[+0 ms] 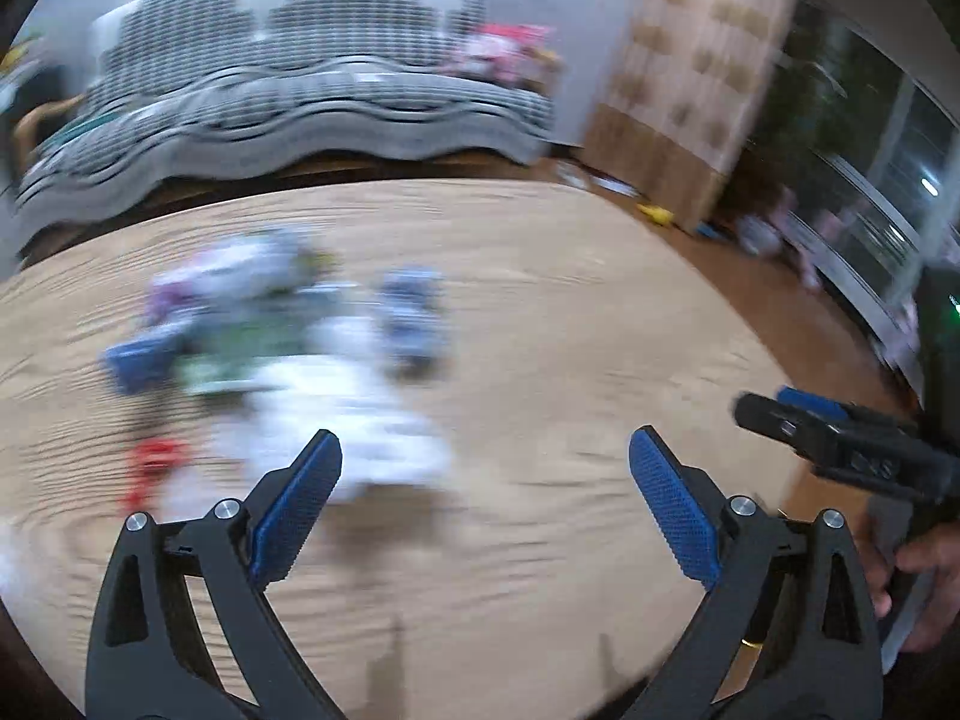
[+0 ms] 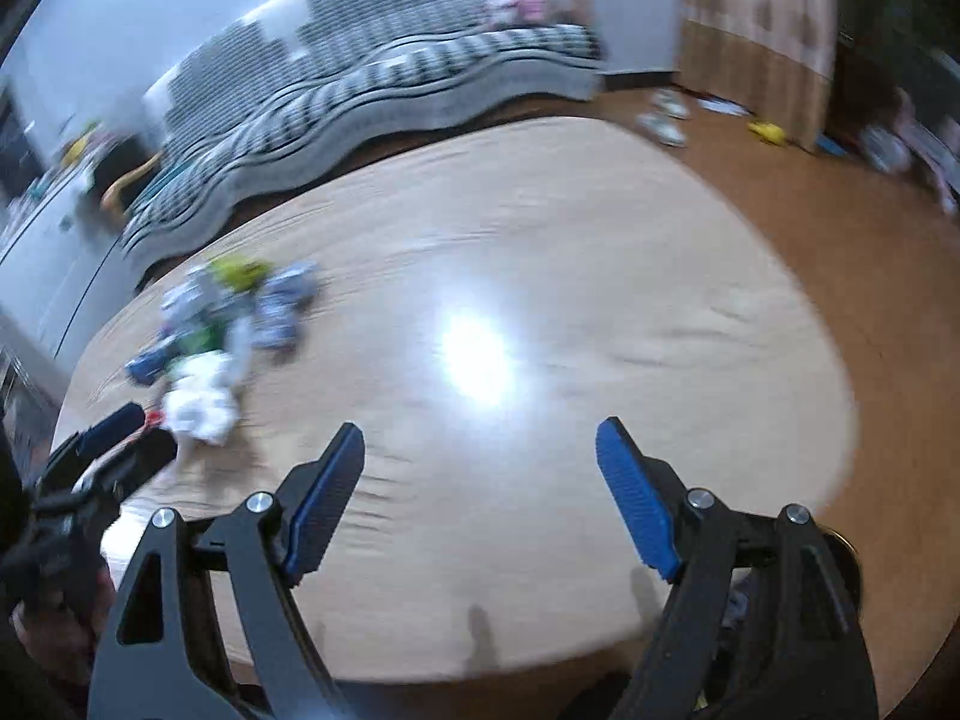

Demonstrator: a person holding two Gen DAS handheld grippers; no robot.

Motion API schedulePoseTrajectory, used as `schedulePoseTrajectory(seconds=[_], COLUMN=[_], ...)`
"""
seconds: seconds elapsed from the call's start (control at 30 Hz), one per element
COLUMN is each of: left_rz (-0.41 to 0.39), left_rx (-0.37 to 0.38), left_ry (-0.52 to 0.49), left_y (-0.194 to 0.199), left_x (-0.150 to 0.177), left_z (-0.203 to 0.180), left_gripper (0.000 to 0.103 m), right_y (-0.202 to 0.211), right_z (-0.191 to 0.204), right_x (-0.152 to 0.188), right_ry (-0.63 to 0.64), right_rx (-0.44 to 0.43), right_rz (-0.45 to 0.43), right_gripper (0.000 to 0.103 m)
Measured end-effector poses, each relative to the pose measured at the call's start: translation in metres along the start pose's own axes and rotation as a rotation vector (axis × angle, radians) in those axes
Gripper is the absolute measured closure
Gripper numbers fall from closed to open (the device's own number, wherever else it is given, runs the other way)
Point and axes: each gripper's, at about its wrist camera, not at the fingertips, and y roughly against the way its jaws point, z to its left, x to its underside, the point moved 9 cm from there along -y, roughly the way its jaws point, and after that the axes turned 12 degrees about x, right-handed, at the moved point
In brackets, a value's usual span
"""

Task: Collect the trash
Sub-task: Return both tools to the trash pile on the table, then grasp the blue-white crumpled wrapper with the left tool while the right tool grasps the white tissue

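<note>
A blurred pile of trash [image 1: 282, 354] lies on the light wooden table [image 1: 570, 312]: white crumpled paper [image 1: 372, 426], green, purple and blue wrappers and a small red piece [image 1: 153, 465]. My left gripper [image 1: 486, 450] is open and empty, just in front of the white paper. The pile also shows in the right wrist view [image 2: 222, 336], at the table's left. My right gripper [image 2: 480, 438] is open and empty over the bare table middle, well right of the pile. Each gripper shows at the edge of the other's view.
A sofa with a black-and-white checked cover [image 1: 288, 96] stands behind the table. A curtain [image 1: 696, 60] and window are at the right. Small objects lie on the wooden floor [image 2: 840, 228], among them a yellow one [image 2: 768, 132]. A lamp glare [image 2: 474, 360] marks the tabletop.
</note>
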Motion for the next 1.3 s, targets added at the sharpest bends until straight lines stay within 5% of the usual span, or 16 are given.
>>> schedulePoseTrajectory(seconds=[0.27, 0.6, 0.67, 0.87, 1.07, 1.17, 1.23, 1.3], left_rz=[-0.069, -0.053, -0.037, -0.019, -0.013, -0.009, 0.014, 0.021], left_rx=[-0.197, -0.189, -0.188, -0.204, -0.216, -0.215, -0.204, -0.21], left_ry=[0.139, 0.15, 0.141, 0.139, 0.126, 0.124, 0.144, 0.151], left_y=[0.051, 0.037, 0.027, 0.009, -0.004, -0.011, -0.016, -0.015], left_x=[-0.012, -0.023, -0.022, -0.021, -0.024, -0.024, -0.021, -0.02], left_z=[0.15, 0.199, 0.205, 0.212, 0.211, 0.21, 0.211, 0.21], left_gripper=[0.009, 0.009, 0.009, 0.009, 0.01, 0.03, 0.062, 0.069], right_y=[-0.025, -0.062, -0.069, -0.074, -0.043, -0.031, -0.026, -0.022], right_z=[0.142, 0.223, 0.228, 0.229, 0.22, 0.212, 0.206, 0.197], right_x=[-0.006, 0.0, 0.001, 0.005, -0.005, -0.007, -0.007, -0.006], right_ry=[0.164, 0.279, 0.296, 0.318, 0.301, 0.297, 0.294, 0.288], right_rx=[-0.13, -0.17, -0.162, -0.184, -0.241, -0.251, -0.248, -0.241], right_rz=[0.016, 0.051, 0.058, 0.072, 0.001, -0.022, -0.024, -0.028], right_gripper=[0.026, 0.026, 0.034, 0.086, 0.092, 0.092, 0.092, 0.092])
